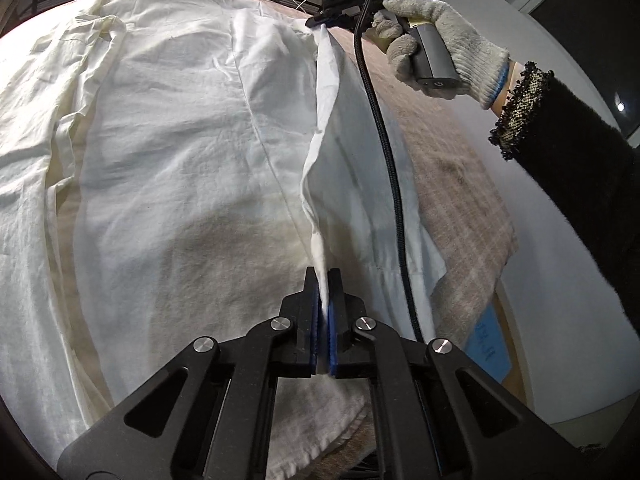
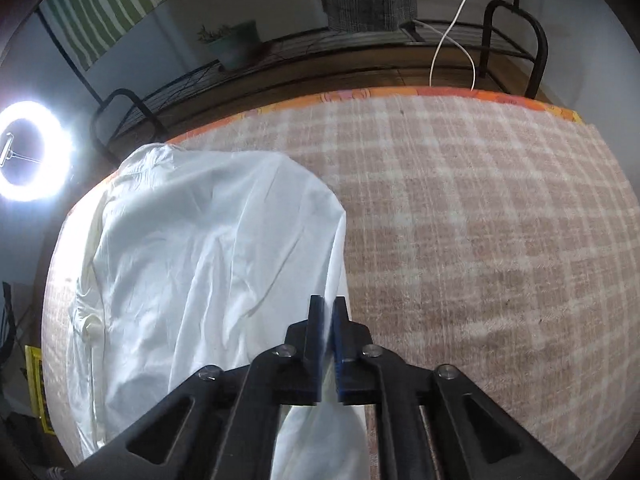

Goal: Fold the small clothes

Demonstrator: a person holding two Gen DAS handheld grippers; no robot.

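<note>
Both tongs (image 1: 325,276) (image 2: 328,304) pinch one edge of the white garment (image 1: 180,168).

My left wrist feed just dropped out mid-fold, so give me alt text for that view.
The left gripper is shut on one edge of a white garment spread over a checked blanket. Farther along the same raised edge, the right gripper, held in a gloved hand, pinches it too. A black cable hangs from that gripper.
</note>
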